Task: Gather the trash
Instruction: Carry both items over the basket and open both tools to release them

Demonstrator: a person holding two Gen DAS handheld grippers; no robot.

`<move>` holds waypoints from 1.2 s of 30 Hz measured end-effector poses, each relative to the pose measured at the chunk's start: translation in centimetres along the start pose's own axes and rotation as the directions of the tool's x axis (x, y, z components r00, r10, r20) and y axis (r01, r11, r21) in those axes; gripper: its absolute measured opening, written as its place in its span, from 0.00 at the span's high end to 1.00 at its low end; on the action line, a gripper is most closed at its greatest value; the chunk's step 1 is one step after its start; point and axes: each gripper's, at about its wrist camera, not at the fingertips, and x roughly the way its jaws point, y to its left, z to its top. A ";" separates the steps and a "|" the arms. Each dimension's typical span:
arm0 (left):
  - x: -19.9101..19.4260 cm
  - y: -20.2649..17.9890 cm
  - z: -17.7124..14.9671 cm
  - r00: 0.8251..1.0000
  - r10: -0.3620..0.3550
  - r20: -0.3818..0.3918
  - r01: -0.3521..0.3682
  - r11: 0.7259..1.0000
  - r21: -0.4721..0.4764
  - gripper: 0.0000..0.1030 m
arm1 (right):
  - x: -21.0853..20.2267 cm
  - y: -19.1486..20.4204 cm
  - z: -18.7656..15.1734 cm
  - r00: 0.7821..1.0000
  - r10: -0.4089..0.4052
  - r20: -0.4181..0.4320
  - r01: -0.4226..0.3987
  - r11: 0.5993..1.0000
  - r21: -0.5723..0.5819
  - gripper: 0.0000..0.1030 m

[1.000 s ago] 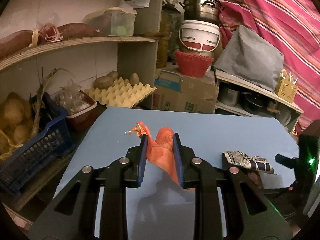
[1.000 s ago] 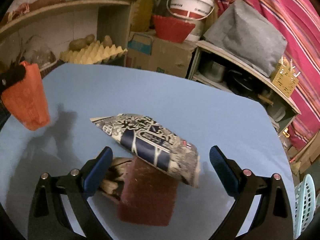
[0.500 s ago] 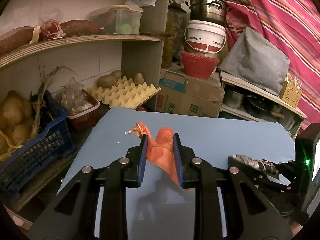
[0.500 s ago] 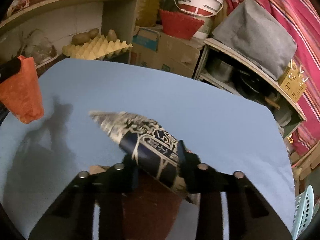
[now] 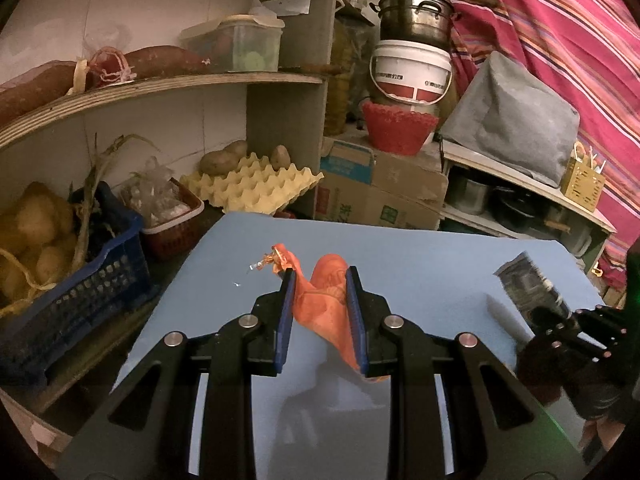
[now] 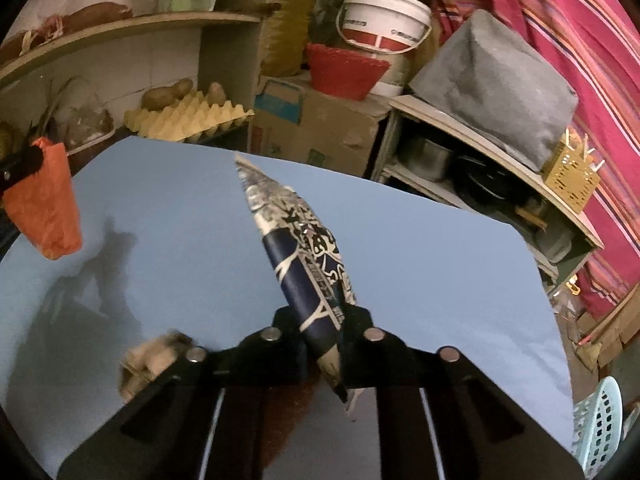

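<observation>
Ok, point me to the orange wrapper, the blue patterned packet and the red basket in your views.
orange wrapper point(image 5: 320, 304): left wrist view, on its crumpled middle between the pads.
blue patterned packet point(image 6: 308, 264): right wrist view, on its dark blue mid-section.
red basket point(image 6: 344, 74): right wrist view, on its front wall.

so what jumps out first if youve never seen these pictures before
The orange wrapper pinched in the left gripper above the blue table, at centre. In the right wrist view, a blue-and-white printed packet juts up from the shut right gripper. Behind, a striped pink cloth fills the upper right.
</observation>
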 end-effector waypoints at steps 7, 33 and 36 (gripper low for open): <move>-1.5 -2.2 -0.4 1.000 -0.021 0.011 0.020 0.999 0.030 0.77 | -1.7 -4.1 -1.4 1.000 -0.021 0.008 0.021 0.999 0.039 0.95; -7.1 -17.0 -2.2 0.983 -0.179 -0.040 0.183 0.968 0.173 0.77 | -11.2 -23.8 -10.6 0.996 -0.081 0.045 0.064 0.953 0.298 0.95; -8.0 -21.1 -2.6 0.979 -0.200 -0.042 0.204 0.954 0.219 0.77 | -12.1 -27.1 -11.9 0.995 -0.086 0.043 0.066 0.936 0.345 0.95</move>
